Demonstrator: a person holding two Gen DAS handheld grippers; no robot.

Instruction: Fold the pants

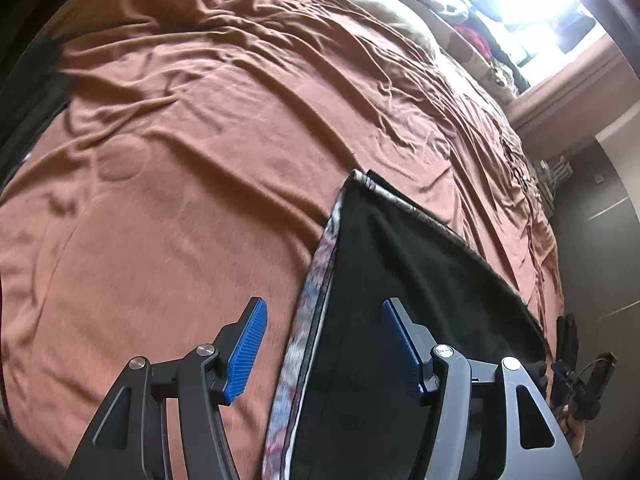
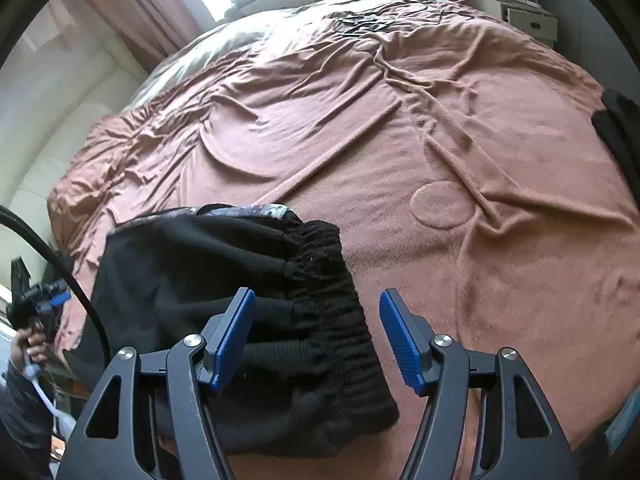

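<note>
Black pants (image 1: 404,300) with a patterned grey-pink side stripe (image 1: 308,320) lie folded on the brown bedspread (image 1: 180,160). My left gripper (image 1: 322,344) is open just above the striped edge, holding nothing. In the right wrist view the pants (image 2: 208,272) show their gathered elastic waistband (image 2: 336,320). My right gripper (image 2: 316,336) is open over the waistband, empty. The other gripper (image 2: 36,300) shows at the far left of that view, in a hand.
The bedspread (image 2: 440,140) is wrinkled and spreads far beyond the pants. Pillows and clutter (image 1: 460,20) lie by a bright window. A dark garment (image 2: 616,120) lies at the bed's right edge. Small dark items (image 2: 360,22) lie far up the bed.
</note>
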